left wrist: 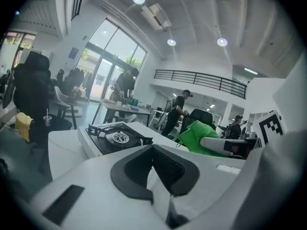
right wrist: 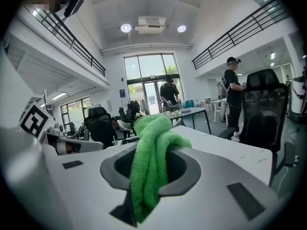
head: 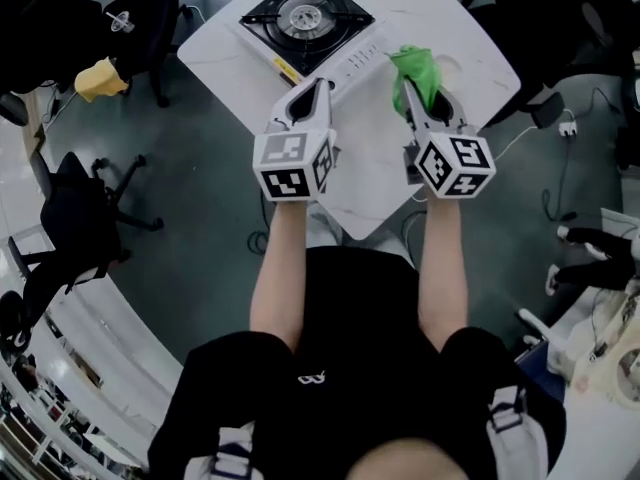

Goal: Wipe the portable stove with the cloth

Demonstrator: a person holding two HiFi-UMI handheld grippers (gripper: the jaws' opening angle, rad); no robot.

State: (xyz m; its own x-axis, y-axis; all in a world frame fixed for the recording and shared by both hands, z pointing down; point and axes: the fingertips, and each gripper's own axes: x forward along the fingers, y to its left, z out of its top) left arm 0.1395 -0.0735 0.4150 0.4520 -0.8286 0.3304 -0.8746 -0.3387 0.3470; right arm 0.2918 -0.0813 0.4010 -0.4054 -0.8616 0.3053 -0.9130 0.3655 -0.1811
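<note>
Stove: a small portable stove [head: 305, 16] sits at the far end of the white table [head: 370, 173], black top and burner ring facing up. From the left gripper view the stove [left wrist: 117, 137] lies ahead and a little left.
Cloth: a green cloth [head: 418, 73] is bunched at the tip of the right gripper, just beside the stove's near right corner. As far as I can see, it is not touching the stove.
Right gripper: the right gripper [head: 420, 96] is clenched on the cloth. Its own view shows a fold of the cloth [right wrist: 151, 162] pinched between the jaws, the rest flopping over the top.
Left gripper: the left gripper [head: 318, 88] points at the stove's near edge. Its jaws are pressed together with nothing between them.
Step in hand: I judge the cloth is picked up and brought near, with the wiping itself not yet begun.
Next move: the right gripper needs to swing left and forward over the stove, then lower until the loose bunch presses on the top, then sweep across.
Care needed: the raised burner supports could snag the cloth, so flat panels look like the easier start.
Left side's part: it could brace the stove's body so it does not slide.
</note>
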